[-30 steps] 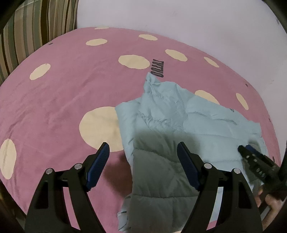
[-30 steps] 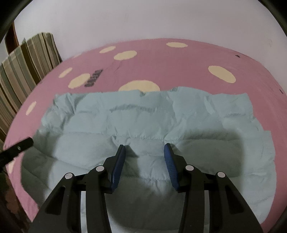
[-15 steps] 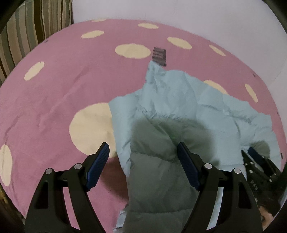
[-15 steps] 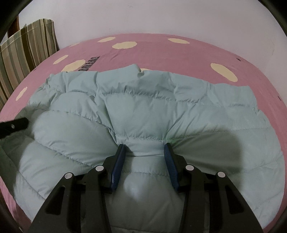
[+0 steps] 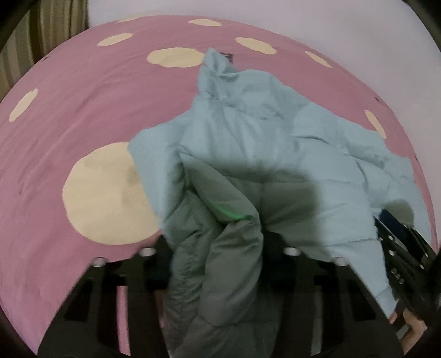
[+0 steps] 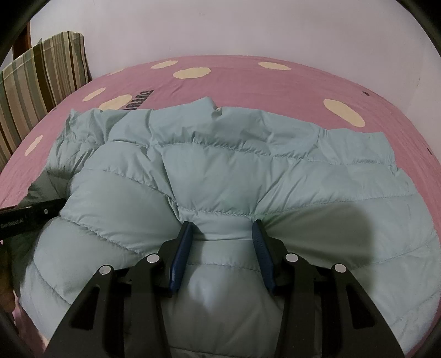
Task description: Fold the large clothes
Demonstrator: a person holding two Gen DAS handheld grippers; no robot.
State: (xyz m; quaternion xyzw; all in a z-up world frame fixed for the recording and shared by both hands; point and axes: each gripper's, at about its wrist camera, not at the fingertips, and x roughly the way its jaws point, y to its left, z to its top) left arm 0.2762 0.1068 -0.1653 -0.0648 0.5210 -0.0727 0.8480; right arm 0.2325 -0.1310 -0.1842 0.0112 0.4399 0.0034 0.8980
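Note:
A light blue quilted puffer jacket lies on a pink sheet with cream spots. My right gripper holds a bunched ridge of the jacket between its blue pads, with the jaws still fairly wide. In the left wrist view the jacket is lifted and bunched over my left gripper; the fabric hides its fingertips, so the jaw state is unclear. The right gripper shows at the lower right of that view, under the jacket's edge.
A striped pillow stands at the far left of the bed. A pale wall runs behind the bed. The pink sheet spreads left of the jacket.
Both grippers have pushed into the jacket and lifted it. The near edge has risen and folded toward the far side. Fabric now covers the left gripper's fingers, which were open before.

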